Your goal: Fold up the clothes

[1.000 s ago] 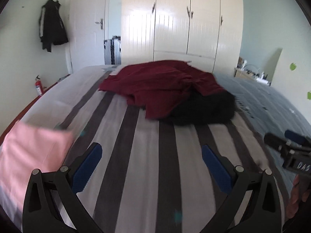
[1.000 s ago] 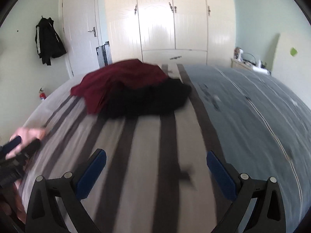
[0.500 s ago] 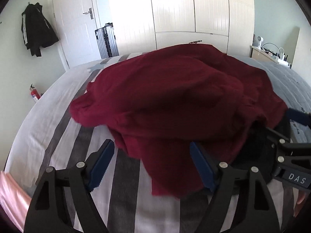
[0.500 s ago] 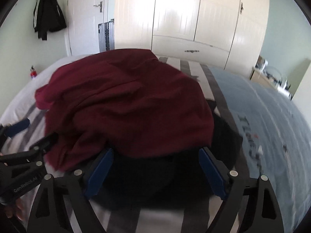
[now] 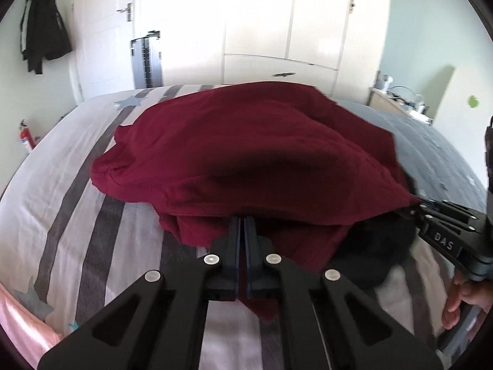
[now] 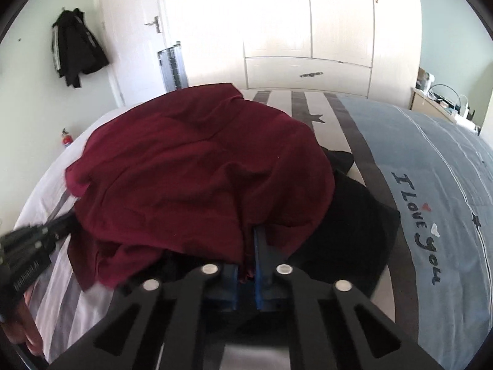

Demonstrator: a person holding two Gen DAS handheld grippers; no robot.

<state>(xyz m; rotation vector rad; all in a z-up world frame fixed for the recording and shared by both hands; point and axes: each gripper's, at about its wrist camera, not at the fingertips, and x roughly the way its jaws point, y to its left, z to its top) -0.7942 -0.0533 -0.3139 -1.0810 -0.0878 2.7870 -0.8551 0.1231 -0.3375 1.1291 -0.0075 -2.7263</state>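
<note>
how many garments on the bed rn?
3 visible. Maroon garment heaped mid-bed; black garment under its right side, mostly covered; pink garment at the bed's near-left edge, cropped by the frame. More may be hidden under the maroon heap.

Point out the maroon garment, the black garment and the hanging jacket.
maroon garment (image 5: 246, 154), left wrist view, middle of its top.
black garment (image 6: 348, 231), right wrist view, exposed part right of the maroon.
jacket (image 6: 77, 49), right wrist view, its body.

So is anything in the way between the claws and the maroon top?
Nothing visible. Both the left claw and the right claw are already shut on the near edge of the maroon top. It lies partly over a black garment, which could drag along.
</note>
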